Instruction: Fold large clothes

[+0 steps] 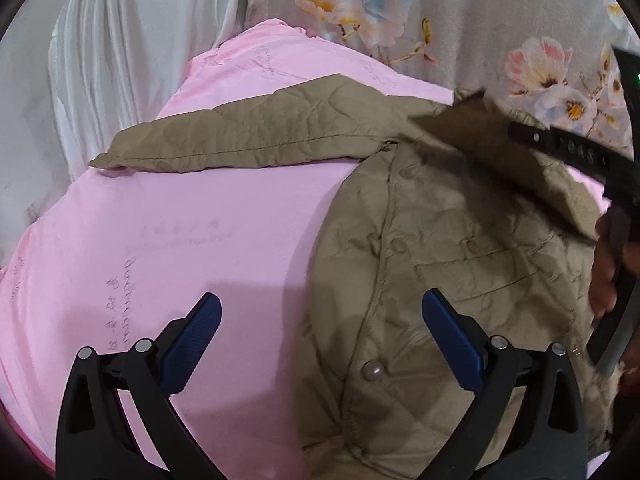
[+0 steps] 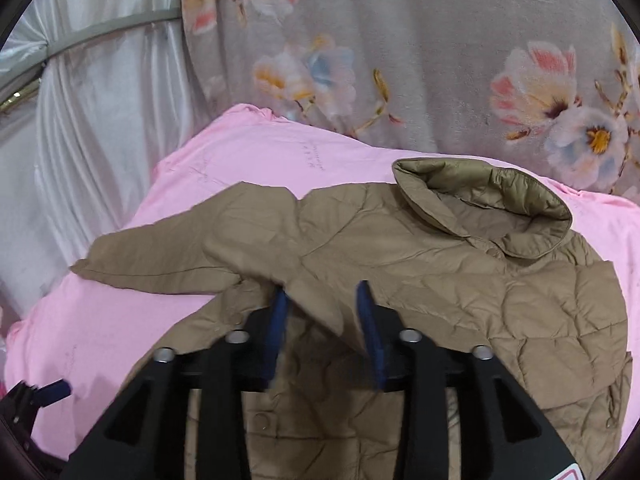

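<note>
A tan quilted jacket (image 1: pixel 440 260) lies front up on a pink sheet (image 1: pixel 200 240), one sleeve (image 1: pixel 248 136) stretched out to the left. My left gripper (image 1: pixel 320 340) is open and empty, low over the jacket's left edge. In the right wrist view the jacket (image 2: pixel 460 272) shows its collar (image 2: pixel 488 196) at the far end. My right gripper (image 2: pixel 322 320) holds a fold of the jacket's sleeve (image 2: pixel 316 300) between its blue pads, lifted over the body. The right gripper also shows at the right edge of the left wrist view (image 1: pixel 592 160).
A grey floral blanket (image 2: pixel 440 60) lies beyond the pink sheet. White satin curtains (image 1: pixel 120 60) hang at the left. The left gripper's tip shows at the lower left of the right wrist view (image 2: pixel 44 394).
</note>
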